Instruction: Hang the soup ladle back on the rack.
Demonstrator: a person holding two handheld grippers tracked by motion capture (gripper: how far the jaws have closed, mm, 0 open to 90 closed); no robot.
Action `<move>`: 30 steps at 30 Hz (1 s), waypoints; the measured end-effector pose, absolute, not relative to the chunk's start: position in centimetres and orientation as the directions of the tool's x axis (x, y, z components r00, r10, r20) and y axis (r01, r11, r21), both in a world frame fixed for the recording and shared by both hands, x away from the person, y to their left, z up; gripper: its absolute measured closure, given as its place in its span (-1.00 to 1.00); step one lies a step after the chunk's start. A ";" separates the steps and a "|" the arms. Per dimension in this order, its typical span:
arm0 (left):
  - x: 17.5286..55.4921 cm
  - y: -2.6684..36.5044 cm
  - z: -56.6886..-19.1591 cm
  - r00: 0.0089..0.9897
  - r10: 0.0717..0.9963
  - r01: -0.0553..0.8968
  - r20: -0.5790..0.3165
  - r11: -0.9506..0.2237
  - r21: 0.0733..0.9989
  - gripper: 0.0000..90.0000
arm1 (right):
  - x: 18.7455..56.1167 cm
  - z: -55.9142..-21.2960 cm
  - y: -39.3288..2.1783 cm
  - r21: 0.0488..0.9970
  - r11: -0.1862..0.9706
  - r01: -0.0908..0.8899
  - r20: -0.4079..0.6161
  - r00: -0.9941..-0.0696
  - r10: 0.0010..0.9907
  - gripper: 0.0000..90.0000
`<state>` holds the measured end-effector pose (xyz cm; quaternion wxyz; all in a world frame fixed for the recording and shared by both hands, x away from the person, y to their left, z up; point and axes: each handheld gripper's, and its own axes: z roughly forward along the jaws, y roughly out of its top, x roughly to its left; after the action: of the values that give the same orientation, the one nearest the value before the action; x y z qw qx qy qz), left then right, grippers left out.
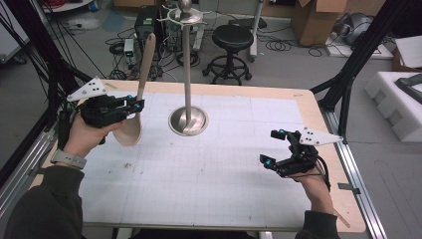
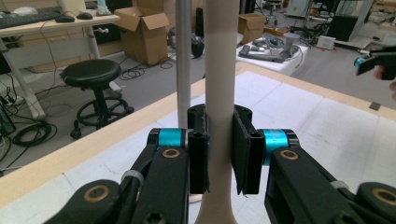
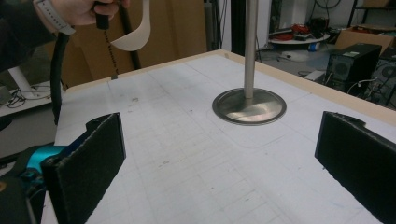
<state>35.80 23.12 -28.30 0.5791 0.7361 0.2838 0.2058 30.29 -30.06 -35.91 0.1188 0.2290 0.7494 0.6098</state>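
My left gripper (image 1: 130,106) is clamped on the handle of a wooden spoon (image 1: 139,89), pads squeezing the shaft just above the bowl. The spoon is upright: bowl down and clear of the table, handle tip up and leaning slightly toward the stand (image 1: 187,64).

The stand is my landmark: a steel pole on a round base, with a ring of hooks at the top. The spoon hangs just left of the pole, and its handle tip sits a little below the hook ring. I judge the next move needs that tip lifted and carried right to a hook.

My left hand is much the nearer. My right gripper (image 1: 274,146) idles well to the stand's right, nearer me, jaws wide apart and empty.

The white gridded table (image 1: 224,184) is bare around the base. Beyond the stand are a black stool (image 1: 230,47), cables and cardboard boxes.
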 end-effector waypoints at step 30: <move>40.1 23.4 -26.0 0.775 0.630 0.180 -0.053 -0.140 0.974 0.73 | 29.9 -35.5 -31.4 0.977 0.111 0.180 0.101 -0.859 0.503 -0.99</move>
<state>40.07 23.40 -26.05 0.5944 0.7308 0.2771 0.1894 29.85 -31.37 -35.52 0.1293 0.2324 0.7340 0.6250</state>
